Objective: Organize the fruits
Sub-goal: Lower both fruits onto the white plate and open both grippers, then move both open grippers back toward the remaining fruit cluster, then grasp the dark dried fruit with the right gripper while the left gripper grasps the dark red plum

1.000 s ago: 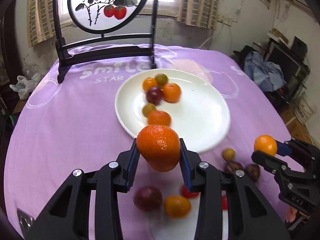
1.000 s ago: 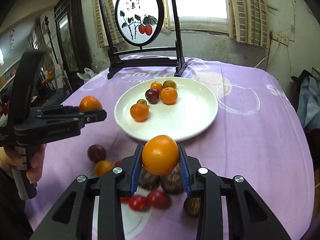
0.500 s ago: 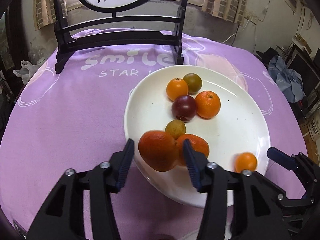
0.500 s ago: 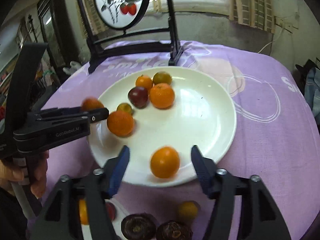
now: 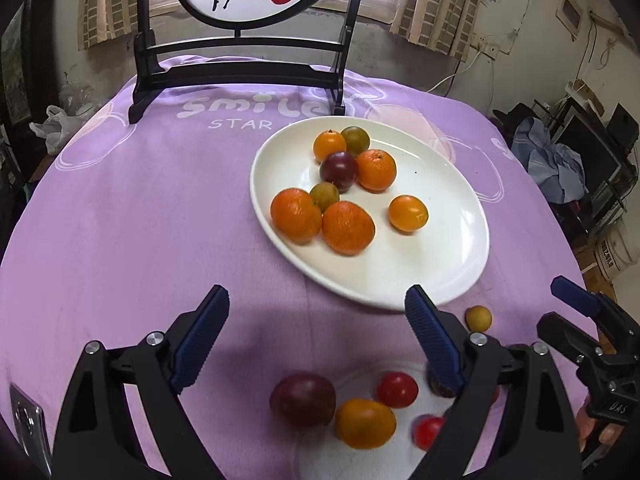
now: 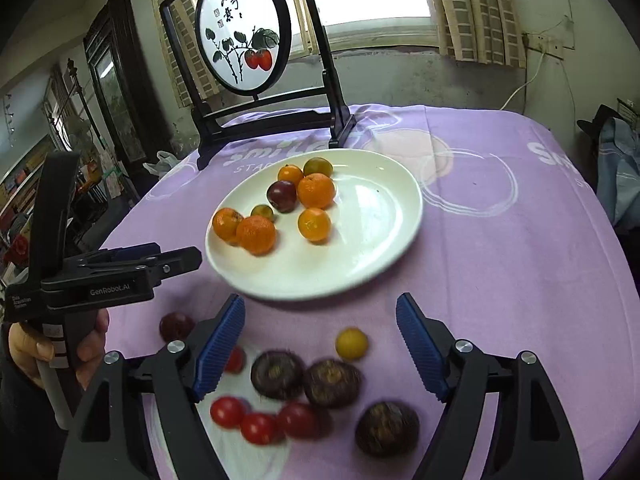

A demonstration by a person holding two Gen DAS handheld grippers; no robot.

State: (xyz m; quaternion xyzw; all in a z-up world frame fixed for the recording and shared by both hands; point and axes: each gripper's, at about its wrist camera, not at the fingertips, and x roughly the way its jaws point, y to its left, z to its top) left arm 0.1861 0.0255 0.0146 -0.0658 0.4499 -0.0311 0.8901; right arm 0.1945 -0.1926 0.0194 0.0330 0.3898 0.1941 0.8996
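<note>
Dimpled round oranges (image 5: 347, 227) and smooth plums lie on the glossy white oval plate (image 5: 448, 264) at centre frame, on the fuzzy purple cloth (image 5: 132, 220). Low in frame, both ribbed blue-padded claws, left (image 5: 316, 332) and right (image 6: 320, 344), have just been opening and stand wide, empty, over loose glossy tomatoes (image 6: 258, 427).

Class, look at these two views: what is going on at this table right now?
A person holds a pair of tongs in each hand and is sorting fruit onto a white plate on a purple tablecloth. Both the left tongs and the right tongs have just been opening and hold nothing. Eight fruits lie on the plate, among them three oranges. Cherry tomatoes, a small yellow fruit and dark round fruits still lie on the cloth.
</note>
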